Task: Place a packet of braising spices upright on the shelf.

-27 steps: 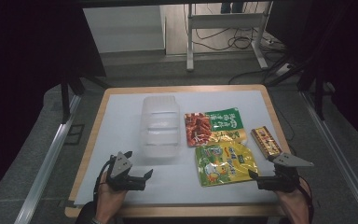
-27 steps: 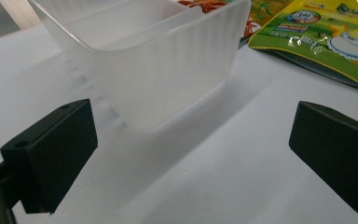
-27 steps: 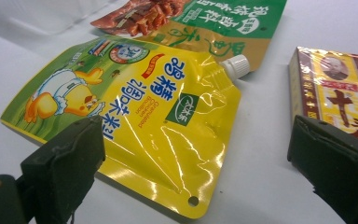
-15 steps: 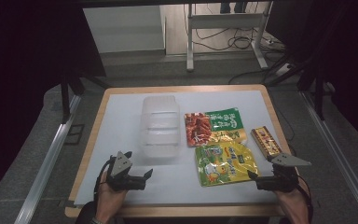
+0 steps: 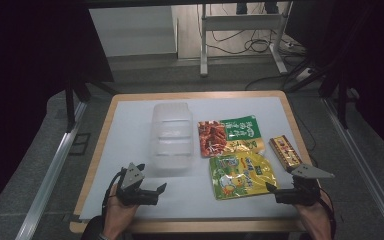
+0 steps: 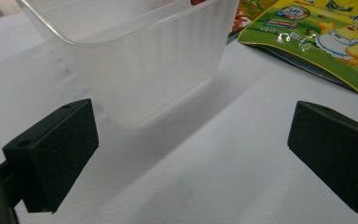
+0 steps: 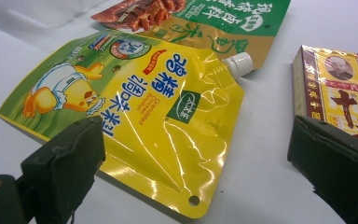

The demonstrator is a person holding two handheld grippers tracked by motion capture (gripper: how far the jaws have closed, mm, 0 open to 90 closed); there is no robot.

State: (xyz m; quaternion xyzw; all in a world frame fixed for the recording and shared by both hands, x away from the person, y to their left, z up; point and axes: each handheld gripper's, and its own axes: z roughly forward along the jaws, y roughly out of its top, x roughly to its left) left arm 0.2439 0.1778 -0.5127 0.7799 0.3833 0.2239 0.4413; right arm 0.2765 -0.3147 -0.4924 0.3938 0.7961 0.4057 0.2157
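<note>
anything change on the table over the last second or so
Hardly anything. The right gripper drifted slightly toward the table's near edge; the left gripper kept its place. Both are open and empty. Container, yellow pouch, green packet and box stayed put.

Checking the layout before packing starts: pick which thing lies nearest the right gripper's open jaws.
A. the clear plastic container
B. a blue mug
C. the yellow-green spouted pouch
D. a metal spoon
C: in the right gripper view, the yellow-green spouted pouch lies flat on the white table just ahead of the right gripper, whose jaws stand apart and empty; the clear plastic container sits over by the left gripper.
</note>
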